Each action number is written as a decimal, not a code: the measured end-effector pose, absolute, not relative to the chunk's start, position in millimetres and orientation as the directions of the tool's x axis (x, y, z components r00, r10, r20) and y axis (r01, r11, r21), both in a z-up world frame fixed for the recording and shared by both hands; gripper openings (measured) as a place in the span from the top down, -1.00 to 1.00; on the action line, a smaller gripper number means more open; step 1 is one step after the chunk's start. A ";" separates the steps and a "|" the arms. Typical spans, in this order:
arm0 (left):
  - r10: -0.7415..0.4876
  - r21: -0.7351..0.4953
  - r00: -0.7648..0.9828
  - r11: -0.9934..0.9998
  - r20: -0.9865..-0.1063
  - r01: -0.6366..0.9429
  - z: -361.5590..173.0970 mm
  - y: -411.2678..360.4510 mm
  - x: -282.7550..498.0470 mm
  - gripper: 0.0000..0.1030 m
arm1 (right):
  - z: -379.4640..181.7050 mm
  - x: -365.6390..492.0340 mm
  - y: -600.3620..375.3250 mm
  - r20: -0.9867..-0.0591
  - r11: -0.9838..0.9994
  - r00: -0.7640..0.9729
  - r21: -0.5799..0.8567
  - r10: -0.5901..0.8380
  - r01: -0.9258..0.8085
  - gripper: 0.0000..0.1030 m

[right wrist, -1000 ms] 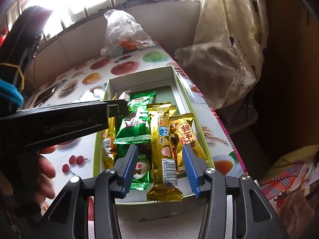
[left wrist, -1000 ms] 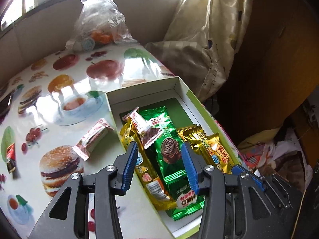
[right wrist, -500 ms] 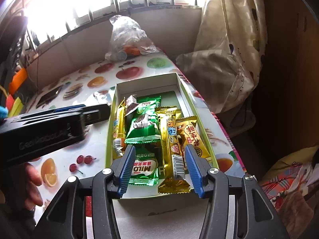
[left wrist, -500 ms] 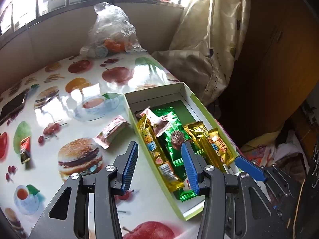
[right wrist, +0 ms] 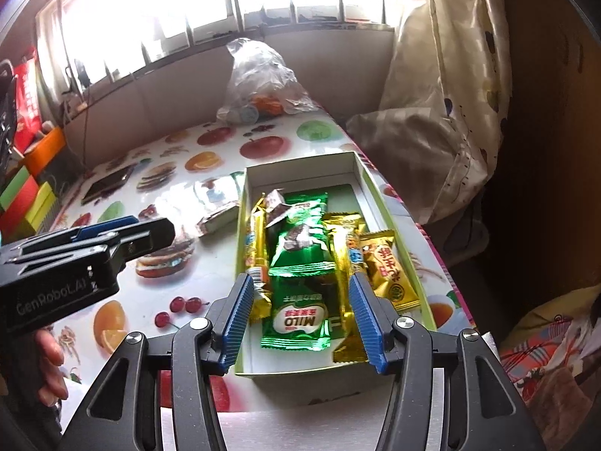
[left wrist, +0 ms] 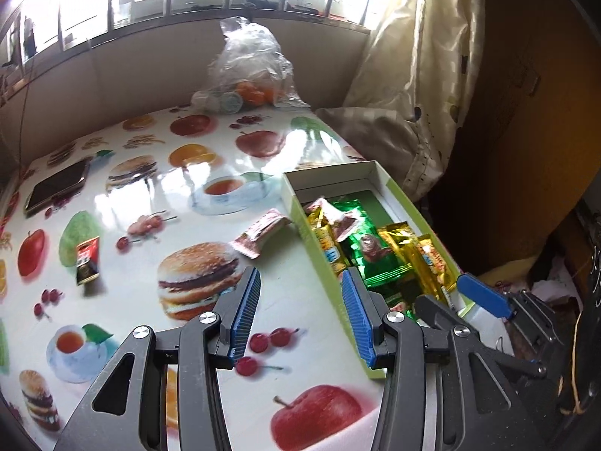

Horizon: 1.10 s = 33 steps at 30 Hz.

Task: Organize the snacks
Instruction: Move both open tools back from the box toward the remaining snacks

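A white box with a green rim (right wrist: 300,173) holds several snacks: a green Milo packet (right wrist: 296,319), a second green packet (right wrist: 300,240), a long gold bar (right wrist: 340,259), a gold-orange packet (right wrist: 387,274) and a yellow stick (right wrist: 257,248). My right gripper (right wrist: 300,282) hangs open above the box's near end, nothing between its pads. A pink wrapped snack (left wrist: 261,233) lies on the table just left of the box (left wrist: 330,173). My left gripper (left wrist: 300,282) is open and empty over the table beside the box's left wall. A small red-black sachet (left wrist: 87,259) lies further left.
A phone (left wrist: 58,186) lies at the table's far left. A clear plastic bag with oranges (left wrist: 251,71) stands at the back by the window wall. A curtain (left wrist: 409,86) hangs off the table's right edge. Coloured boxes (right wrist: 26,188) are stacked at far left. A hand (right wrist: 49,360) holds the left gripper.
My left gripper has drawn left and back, from over the snacks in the box to over the table beside it. My right gripper has pulled back a little and its jaws have widened.
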<state>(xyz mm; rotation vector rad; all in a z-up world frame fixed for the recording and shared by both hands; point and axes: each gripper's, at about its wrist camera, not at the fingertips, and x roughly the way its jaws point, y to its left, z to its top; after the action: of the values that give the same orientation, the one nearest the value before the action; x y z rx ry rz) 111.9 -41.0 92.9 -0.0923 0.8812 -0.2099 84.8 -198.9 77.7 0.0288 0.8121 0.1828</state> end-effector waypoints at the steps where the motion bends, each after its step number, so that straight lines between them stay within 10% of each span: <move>1: -0.217 -0.166 0.619 0.976 -0.755 0.139 92.7 -37.6 110.3 0.09 | 78.2 84.7 -196.3 -0.717 0.983 0.674 0.095 0.176 -0.156 -0.02; 33: -0.076 -0.183 0.614 0.977 -0.785 -0.113 54.7 87.6 104.8 0.09 | 58.8 142.1 -104.2 -0.740 0.949 0.604 0.156 0.295 -0.273 -0.03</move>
<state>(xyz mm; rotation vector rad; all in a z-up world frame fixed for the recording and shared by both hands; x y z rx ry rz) 104.8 87.6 54.7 -0.2234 0.9109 0.0210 142.1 -104.2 58.8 0.0285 0.8614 0.3286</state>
